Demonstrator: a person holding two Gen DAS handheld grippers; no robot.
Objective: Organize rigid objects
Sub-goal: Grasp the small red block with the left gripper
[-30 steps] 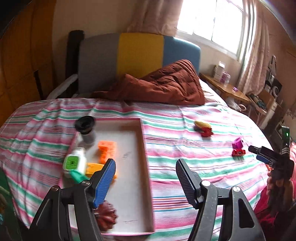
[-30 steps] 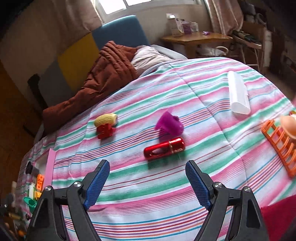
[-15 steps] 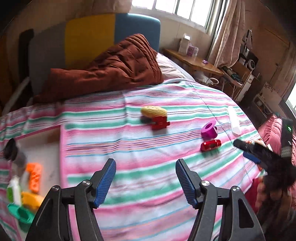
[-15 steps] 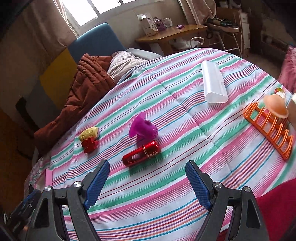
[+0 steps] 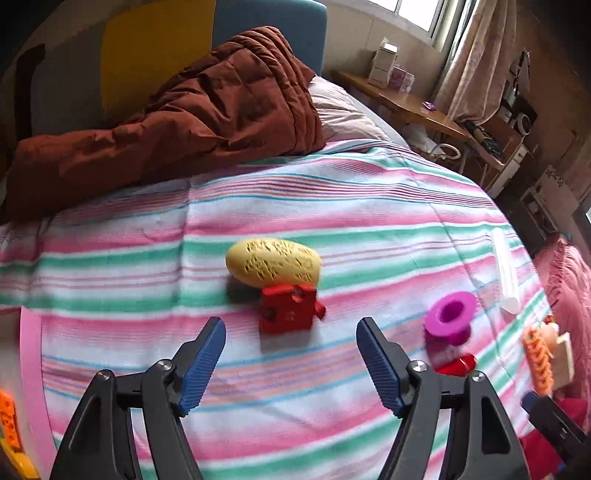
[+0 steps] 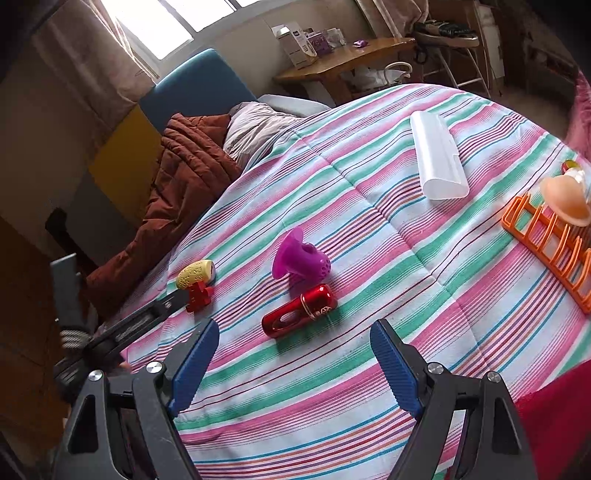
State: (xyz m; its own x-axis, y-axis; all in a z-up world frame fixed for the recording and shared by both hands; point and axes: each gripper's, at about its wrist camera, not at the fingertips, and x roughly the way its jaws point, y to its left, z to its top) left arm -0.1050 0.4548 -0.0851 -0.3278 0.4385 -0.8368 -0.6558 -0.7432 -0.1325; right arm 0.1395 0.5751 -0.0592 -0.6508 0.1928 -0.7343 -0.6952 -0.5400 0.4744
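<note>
Left gripper (image 5: 290,338) hovers over the striped bedspread (image 5: 332,229), jaws opening, nothing between them — the red plastic puzzle-piece block (image 5: 290,308) lies just ahead, touching the yellow textured oval toy (image 5: 273,266). Right gripper (image 6: 293,341) jaws spread, empty — glossy red metal cylinder (image 6: 299,311) just ahead, purple flared cup (image 6: 299,258) beside it.

You see a striped bedspread (image 5: 332,229), rust-brown quilt (image 5: 192,110) heaped by the headboard (image 5: 159,44), wooden side table (image 6: 343,62), curtained window (image 6: 147,22)
</note>
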